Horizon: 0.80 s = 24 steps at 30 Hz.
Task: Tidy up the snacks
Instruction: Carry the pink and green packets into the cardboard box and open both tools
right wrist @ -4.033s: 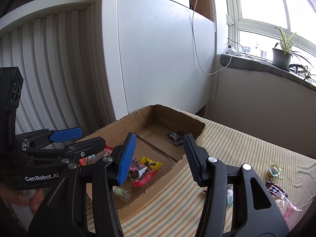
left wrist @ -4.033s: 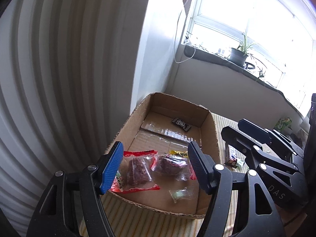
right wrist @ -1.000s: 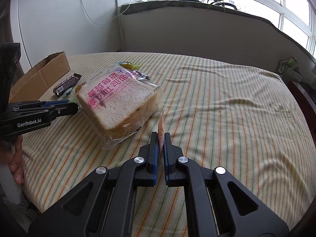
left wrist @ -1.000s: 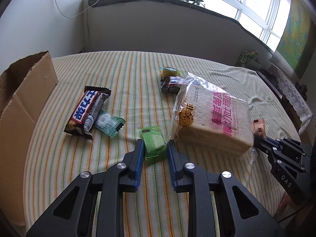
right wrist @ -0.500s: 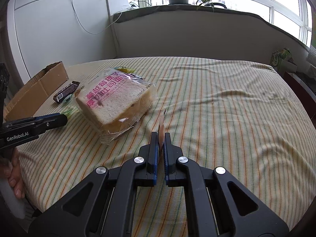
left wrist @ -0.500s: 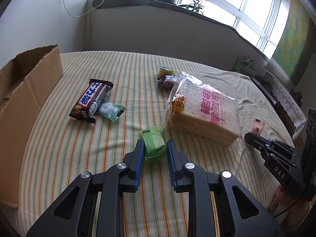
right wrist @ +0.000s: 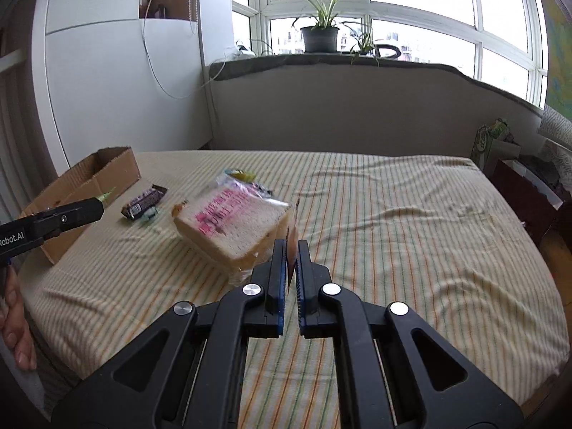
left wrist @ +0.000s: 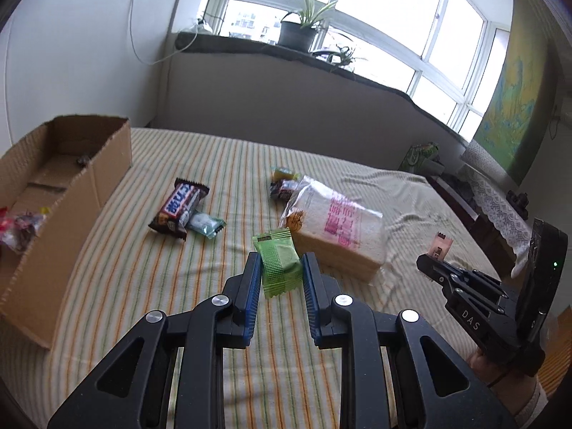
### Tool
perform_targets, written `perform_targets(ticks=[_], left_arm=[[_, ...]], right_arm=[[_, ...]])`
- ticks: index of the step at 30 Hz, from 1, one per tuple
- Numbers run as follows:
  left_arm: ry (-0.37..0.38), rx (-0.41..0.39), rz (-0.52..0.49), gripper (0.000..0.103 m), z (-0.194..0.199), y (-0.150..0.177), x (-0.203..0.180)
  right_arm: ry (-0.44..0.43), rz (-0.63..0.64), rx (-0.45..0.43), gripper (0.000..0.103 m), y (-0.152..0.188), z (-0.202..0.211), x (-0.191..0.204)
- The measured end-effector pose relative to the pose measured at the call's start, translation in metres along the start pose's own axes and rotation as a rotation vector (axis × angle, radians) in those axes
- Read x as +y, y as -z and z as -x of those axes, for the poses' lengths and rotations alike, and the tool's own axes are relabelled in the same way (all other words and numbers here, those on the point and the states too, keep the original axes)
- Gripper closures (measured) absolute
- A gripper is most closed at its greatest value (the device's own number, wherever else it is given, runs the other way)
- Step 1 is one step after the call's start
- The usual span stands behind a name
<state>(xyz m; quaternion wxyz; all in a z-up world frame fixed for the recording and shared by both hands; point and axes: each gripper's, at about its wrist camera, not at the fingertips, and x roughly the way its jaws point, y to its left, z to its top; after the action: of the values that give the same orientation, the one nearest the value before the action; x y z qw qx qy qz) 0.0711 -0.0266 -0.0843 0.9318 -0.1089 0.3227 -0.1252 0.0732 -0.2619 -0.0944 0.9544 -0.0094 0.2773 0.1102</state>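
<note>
Green packet (left wrist: 279,264) sits clamped in your left hand-held gripper (left wrist: 279,279); your right hand-held gripper (right wrist: 291,250), at its 3 o'clock, pinches a thin pink sachet (left wrist: 439,247).

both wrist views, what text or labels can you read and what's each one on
"DAS": black right claw, on its body.
"Robot.AI", cut off at the frame edge: black left claw, on its body.
Pink print on clear-wrapped sliced bread loaf: blurred.
White lettering on dark brown chocolate bar: unreadable.

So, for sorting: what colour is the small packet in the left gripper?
Green packet, clearest in left wrist view.
</note>
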Motion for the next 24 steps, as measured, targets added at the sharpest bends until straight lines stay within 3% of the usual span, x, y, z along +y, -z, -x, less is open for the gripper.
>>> perform_targets(ticks=[5, 10, 24], left_arm=[[0.027, -0.123, -0.044, 0.082, 0.055, -0.022, -0.016], [0.048, -0.204, -0.063, 0.082, 0.095, -0.030, -0.026], [0.054, -0.218, -0.073, 0.082, 0.099, -0.028, -0.029]], right_arm=[[0.018, 0.025, -0.123, 0.098, -0.028, 0.057, 0.014], [0.031, 0.046, -0.179, 0.098, -0.040, 0.089, 0.022], [0.019, 0.053, -0.160, 0.098, -0.040, 0.083, 0.027]])
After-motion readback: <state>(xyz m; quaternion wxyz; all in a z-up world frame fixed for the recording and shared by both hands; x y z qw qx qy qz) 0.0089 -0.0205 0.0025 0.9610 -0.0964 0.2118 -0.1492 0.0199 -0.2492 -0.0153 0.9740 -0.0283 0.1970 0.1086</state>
